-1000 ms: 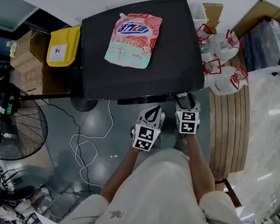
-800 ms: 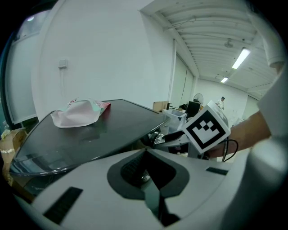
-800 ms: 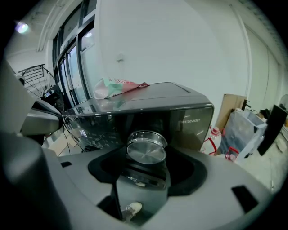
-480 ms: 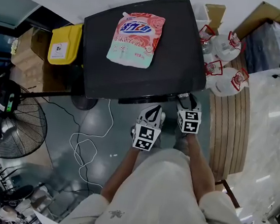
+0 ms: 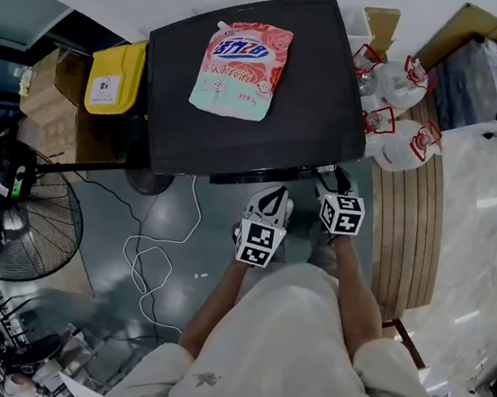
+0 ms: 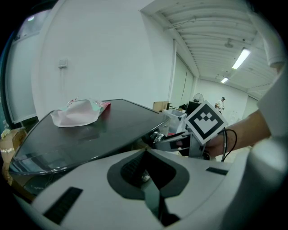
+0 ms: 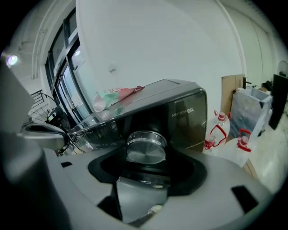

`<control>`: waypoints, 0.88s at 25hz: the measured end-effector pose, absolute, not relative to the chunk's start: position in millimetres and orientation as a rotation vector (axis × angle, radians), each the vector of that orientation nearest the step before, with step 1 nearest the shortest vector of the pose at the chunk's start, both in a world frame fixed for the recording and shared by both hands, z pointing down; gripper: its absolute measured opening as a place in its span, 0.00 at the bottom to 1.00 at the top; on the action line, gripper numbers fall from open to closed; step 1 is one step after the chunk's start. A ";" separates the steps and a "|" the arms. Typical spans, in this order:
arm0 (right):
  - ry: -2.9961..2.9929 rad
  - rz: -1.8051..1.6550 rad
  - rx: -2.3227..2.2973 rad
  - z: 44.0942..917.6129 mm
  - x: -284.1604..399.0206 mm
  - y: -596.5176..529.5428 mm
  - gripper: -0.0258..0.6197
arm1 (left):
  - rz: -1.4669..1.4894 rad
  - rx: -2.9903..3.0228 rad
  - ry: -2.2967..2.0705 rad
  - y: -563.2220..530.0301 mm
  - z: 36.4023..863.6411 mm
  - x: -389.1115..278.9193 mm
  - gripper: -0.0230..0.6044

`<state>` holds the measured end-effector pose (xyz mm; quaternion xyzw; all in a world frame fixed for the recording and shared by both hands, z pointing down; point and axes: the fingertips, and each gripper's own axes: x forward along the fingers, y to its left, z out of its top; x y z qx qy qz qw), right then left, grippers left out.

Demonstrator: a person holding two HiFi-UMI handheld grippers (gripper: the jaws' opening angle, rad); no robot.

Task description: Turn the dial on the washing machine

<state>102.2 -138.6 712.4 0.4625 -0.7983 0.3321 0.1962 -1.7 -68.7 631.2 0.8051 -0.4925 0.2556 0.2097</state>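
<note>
Now dial (image 7: 145, 147) gripped between right tool (image 5: 332, 184) jaws; left tool (image 5: 272, 202) closed, nearby.

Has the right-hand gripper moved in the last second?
Yes. The right gripper rolled at the washing machine's front, its top swinging right, toward the wooden bench.

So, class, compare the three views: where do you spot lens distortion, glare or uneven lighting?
Head view: soft, even light, with little glare on the washing machine's dark top. Left gripper view: strong fisheye with black corners, and the ceiling lights are blown out. Right gripper view: black vignette, bright windows, and a sheen on the metal dial.
</note>
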 end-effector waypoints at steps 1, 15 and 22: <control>-2.241 0.947 1.295 712.5 101.9 -138.7 0.47 | 0.710 2.238 -1.370 -68.8 631.5 -2.0 0.06; -2.307 1.167 1.281 711.3 101.5 -138.8 0.47 | 0.709 2.232 -1.368 -64.7 633.7 -0.9 0.06; -2.326 1.280 1.278 710.8 102.2 -139.4 0.47 | 0.700 2.225 -1.380 -64.9 633.0 -2.3 0.06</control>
